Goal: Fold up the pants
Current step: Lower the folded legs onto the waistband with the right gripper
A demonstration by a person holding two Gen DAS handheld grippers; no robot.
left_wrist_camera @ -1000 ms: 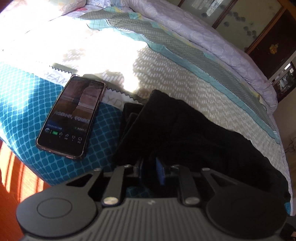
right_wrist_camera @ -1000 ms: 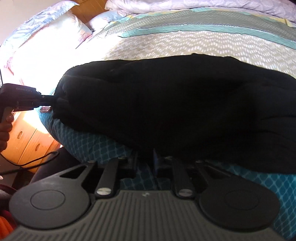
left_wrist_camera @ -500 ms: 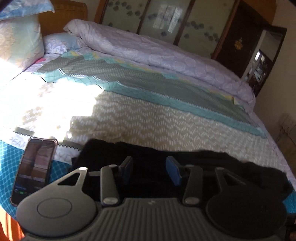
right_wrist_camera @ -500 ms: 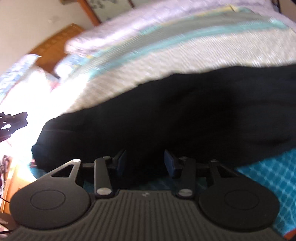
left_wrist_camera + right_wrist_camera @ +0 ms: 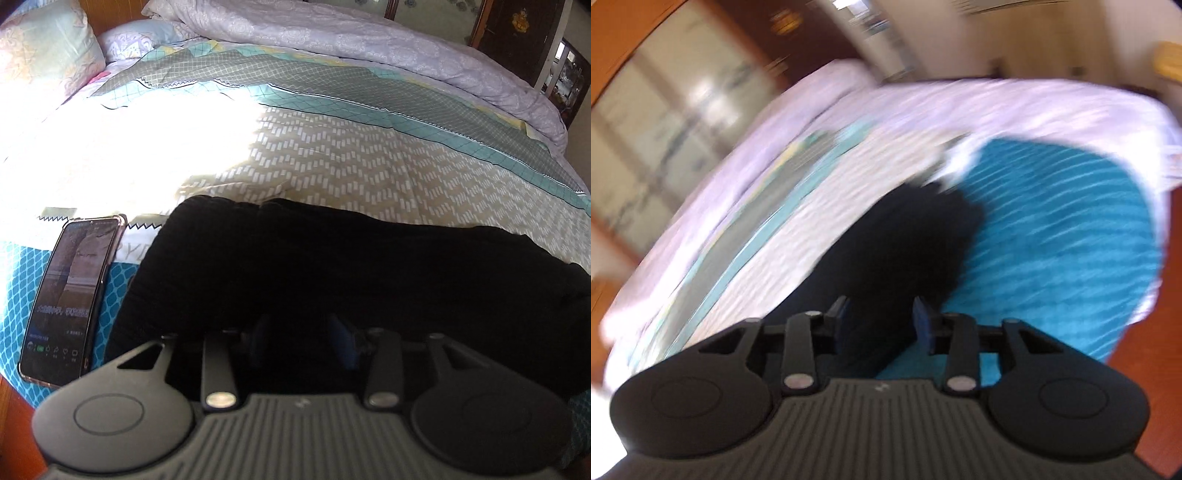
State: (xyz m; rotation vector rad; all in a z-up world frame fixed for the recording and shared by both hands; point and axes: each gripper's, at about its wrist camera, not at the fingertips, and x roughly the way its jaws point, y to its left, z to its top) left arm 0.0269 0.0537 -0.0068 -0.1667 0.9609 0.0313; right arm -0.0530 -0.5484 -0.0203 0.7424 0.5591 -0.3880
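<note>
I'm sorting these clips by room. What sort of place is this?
Most likely a home bedroom: a made bed with a patterned cover, pillows against a wooden headboard, and a rolled duvet. Black pants lie on it.

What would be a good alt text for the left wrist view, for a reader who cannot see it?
Black pants lie folded on a patterned bed, with the open left gripper just above their near edge. A phone lies on the bed left of them.

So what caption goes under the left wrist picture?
Black pants lie on the bed beside a phone.
</note>
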